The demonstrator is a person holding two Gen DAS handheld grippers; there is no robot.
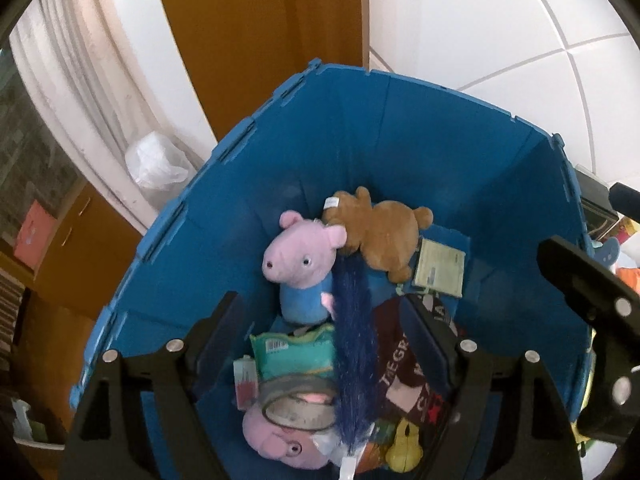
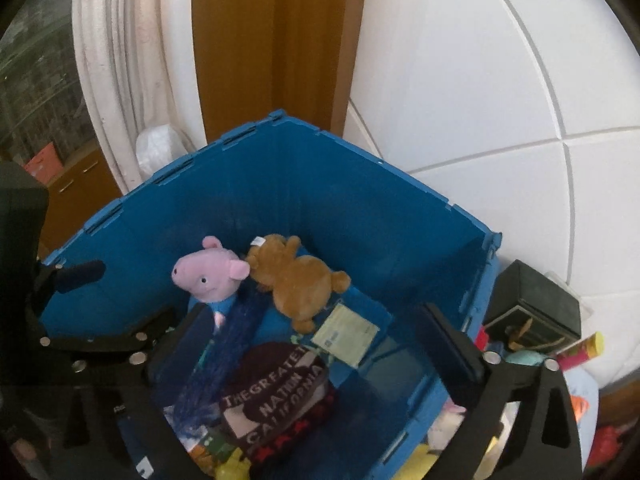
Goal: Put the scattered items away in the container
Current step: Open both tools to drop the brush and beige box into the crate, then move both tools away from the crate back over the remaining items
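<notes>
Currently both grippers are hanging over the blue crate (image 1: 400, 132), pointing down into it. The left gripper (image 1: 328, 344) is standing with jaws apart and nothing pressed between the pads; the long blue furry tail (image 1: 354, 340) is lying in the crate under the gap, apparently loose. The right gripper (image 2: 304, 344) is spread very wide, also holding nothing.

Contents in the crate: pink pig plush (image 1: 300, 256), brown bear plush (image 1: 380, 236), a dark knit cap (image 2: 276, 396) with lettering, a green packet (image 1: 296, 352), a pale card (image 1: 438, 268), a roll of tape (image 1: 298, 404).

More items are waiting outside the crate on the right: a dark box (image 2: 532, 312), a yellow-capped tube (image 2: 580, 346), something orange (too blurred to name).

Handling judgement: the plush and cap are looking light, soft and forgiving, so pinching mid-body should be working. The box is looking rigid with flat faces; I am expecting a grip across two opposite sides. The tube could be rolling or slipping; take it across its middle.
</notes>
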